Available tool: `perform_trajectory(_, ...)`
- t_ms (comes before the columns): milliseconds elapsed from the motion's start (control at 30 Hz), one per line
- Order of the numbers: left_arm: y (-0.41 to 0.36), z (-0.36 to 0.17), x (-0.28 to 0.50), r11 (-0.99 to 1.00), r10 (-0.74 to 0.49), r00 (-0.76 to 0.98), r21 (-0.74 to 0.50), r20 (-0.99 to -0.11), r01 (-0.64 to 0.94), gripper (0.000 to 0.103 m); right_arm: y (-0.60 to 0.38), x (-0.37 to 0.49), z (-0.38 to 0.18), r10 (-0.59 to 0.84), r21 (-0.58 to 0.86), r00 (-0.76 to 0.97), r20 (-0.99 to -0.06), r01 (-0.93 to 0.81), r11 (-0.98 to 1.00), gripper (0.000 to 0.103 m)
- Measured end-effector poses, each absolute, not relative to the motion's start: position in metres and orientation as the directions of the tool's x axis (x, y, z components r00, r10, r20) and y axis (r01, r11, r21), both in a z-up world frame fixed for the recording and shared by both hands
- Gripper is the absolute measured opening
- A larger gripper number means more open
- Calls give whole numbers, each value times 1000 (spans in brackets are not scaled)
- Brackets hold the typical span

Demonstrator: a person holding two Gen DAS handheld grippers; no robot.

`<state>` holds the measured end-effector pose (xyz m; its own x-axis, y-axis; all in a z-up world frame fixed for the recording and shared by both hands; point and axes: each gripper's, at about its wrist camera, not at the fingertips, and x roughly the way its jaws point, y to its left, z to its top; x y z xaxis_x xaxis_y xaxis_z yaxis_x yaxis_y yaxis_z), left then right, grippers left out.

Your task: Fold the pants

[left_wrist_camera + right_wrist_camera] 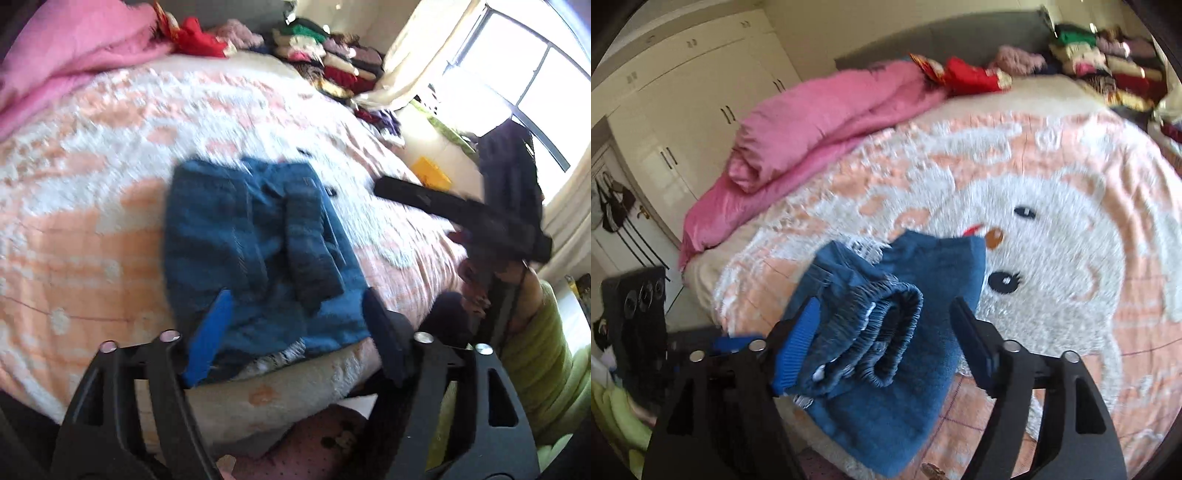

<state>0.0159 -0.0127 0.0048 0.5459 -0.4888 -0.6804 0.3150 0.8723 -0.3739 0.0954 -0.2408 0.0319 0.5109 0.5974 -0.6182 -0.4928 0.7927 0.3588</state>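
Spread across the bed, the peach-and-white snowman blanket (92, 229) is carrying your blue denim pants with the elastic waistband (258, 236), already folded into a compact bundle near its front edge. You are holding the left gripper (295, 325) spread wide and empty over them, while your right gripper (882, 339) is also gaping, straddling the waistband without clamping. Only final tidying seems left.

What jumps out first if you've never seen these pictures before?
The blue pants, folded into a bundle, lie near the front edge of the bed, between the open fingers of the right gripper. Beneath them spreads a peach blanket with a big white cartoon face, and a pink quilt lies heaped at its far left.
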Motion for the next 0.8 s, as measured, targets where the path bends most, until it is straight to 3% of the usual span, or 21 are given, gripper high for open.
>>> perform_trajectory(167,0,18,23,919,-394,611,-303,-686,253,82,-238,66,47,586,285,542,-602,-540,792,90)
perform_trajectory(267,5,22,24,928,-372,627,-286,-684,239,90,-236,53,49,578,251,558,-596,-554,793,91)
perform_trajectory(567,7,22,36,945,-325,630,-262,-705,195,93,-213,10,44,585,133,530,-614,-661,739,95)
perform_trajectory(633,8,20,41,946,-322,624,-260,-712,192,93,-201,3,38,600,122,493,-630,-700,703,91)
perform_trajectory(700,7,18,46,949,-315,623,-252,-716,190,93,-189,-2,33,607,107,463,-646,-732,672,73)
perform_trajectory(800,9,11,57,953,-302,616,-244,-727,179,90,-170,-5,26,607,85,427,-670,-768,634,64)
